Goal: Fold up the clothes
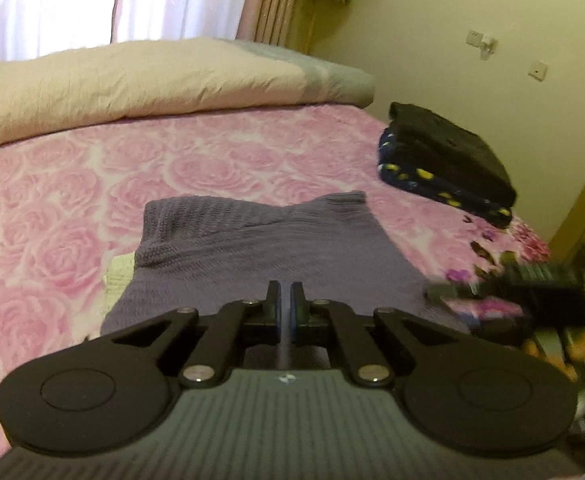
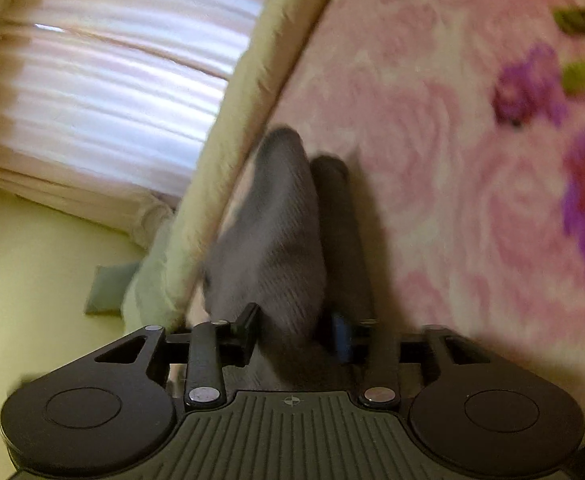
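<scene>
A purple-grey knit garment (image 1: pixel 252 248) lies partly folded on the pink rose bedspread (image 1: pixel 72 208). My left gripper (image 1: pixel 286 300) hovers over its near edge with the jaws almost touching. Nothing shows clearly between them. In the right wrist view a ridge of the same garment (image 2: pixel 276 220) runs up between the fingers of my right gripper (image 2: pixel 294 334). Those jaws stand apart; the cloth lies against the left finger (image 2: pixel 248 330), and a gap shows before the blue pad (image 2: pixel 342 340). In the left wrist view the right gripper (image 1: pixel 444 292) is a dark blur at the garment's right edge.
A stack of folded dark clothes (image 1: pixel 444 160), one with yellow spots, sits at the bed's far right by the wall. A cream quilt (image 1: pixel 132 84) lies folded along the bed's far side below the curtained window (image 1: pixel 92 0). A pale green cloth (image 1: pixel 118 276) peeks out left of the garment.
</scene>
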`<state>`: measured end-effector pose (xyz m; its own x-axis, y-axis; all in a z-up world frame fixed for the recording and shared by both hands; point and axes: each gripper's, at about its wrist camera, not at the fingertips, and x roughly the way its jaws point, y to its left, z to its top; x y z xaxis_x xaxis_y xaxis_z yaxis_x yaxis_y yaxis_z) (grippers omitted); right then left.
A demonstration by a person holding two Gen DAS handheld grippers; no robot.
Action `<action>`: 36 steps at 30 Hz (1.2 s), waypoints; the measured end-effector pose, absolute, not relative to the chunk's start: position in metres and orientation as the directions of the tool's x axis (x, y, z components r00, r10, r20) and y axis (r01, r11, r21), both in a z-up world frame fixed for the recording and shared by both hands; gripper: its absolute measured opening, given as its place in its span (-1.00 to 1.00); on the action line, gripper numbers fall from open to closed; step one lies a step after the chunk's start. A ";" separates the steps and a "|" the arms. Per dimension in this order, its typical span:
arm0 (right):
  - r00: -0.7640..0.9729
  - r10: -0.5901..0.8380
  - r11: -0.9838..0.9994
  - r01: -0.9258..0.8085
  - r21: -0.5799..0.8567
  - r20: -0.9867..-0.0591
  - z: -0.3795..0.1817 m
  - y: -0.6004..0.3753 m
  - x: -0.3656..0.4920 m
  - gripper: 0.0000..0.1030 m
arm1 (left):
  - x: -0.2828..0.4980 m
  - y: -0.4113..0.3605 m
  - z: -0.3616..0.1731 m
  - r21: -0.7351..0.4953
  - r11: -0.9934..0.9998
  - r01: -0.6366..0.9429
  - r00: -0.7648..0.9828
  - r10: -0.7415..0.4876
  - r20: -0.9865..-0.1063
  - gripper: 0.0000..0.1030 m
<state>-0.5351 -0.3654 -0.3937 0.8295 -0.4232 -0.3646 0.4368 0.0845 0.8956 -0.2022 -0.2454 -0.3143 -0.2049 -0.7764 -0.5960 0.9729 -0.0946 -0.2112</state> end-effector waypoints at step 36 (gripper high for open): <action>0.430 -0.649 0.427 0.889 0.168 -0.627 -0.369 -0.283 -0.427 -0.09 | -0.236 -0.256 -0.349 0.013 -0.037 0.999 -0.021 -0.785 -0.620 -0.94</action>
